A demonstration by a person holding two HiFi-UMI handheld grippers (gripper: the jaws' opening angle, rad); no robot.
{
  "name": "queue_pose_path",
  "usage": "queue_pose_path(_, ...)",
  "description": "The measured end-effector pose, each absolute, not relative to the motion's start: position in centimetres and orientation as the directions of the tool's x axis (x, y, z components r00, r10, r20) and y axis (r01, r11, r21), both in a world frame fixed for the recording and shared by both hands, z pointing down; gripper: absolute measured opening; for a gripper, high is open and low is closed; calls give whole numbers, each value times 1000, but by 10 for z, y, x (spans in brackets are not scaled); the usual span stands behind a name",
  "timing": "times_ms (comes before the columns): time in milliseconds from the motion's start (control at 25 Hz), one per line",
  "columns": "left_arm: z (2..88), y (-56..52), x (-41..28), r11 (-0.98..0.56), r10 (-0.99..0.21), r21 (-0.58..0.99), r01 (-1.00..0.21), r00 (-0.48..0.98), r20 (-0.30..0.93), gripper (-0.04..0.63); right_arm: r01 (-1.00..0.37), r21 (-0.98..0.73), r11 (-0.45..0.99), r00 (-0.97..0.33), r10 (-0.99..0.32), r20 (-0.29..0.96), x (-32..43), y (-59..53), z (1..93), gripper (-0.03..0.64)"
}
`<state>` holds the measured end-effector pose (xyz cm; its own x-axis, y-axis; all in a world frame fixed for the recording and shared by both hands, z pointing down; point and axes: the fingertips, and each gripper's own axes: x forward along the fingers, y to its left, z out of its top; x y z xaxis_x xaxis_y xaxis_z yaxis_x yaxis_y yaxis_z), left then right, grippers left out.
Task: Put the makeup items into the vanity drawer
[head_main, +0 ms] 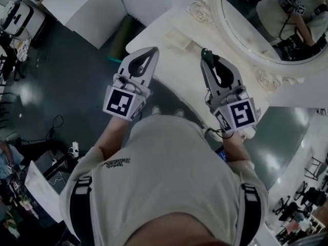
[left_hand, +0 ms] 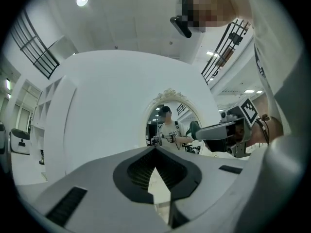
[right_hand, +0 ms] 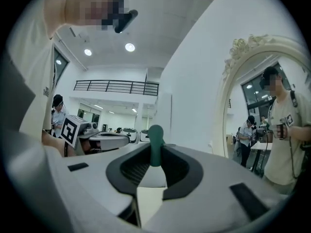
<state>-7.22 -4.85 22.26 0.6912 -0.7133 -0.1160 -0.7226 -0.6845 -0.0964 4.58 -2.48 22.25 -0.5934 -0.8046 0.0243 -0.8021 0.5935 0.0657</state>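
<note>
Your right gripper (right_hand: 154, 160) is clamped on a green stick (right_hand: 155, 141), the makeup item. Its own view shows the stick pinched at the tips of the tongs and standing up past them. The head view gives you the green stick (head_main: 204, 52) only as a small nub at that gripper's end, above the white vanity top (head_main: 164, 27).

Your left gripper (left_hand: 155, 152) has its tongs together, tip against tip, with nothing between them. From above, the same tongs show as a closed teardrop.

The two grippers sit side by side, apart from each other, in front of the oval mirror (head_main: 241, 14). Only the head view shows the pale box (head_main: 178, 39) lying on the vanity top near the carved frame (head_main: 201, 12). Only the gripper views catch the reflection (left_hand: 167, 127) in the glass — a standing person with grippers held out.
</note>
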Motion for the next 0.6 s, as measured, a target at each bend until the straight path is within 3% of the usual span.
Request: queue_pose_path(600, 245, -26, -78, -678, -731, -61, -732, 681, -48, 13, -757, -38, 653, -654, -756, 28, 27, 5, 243, 64)
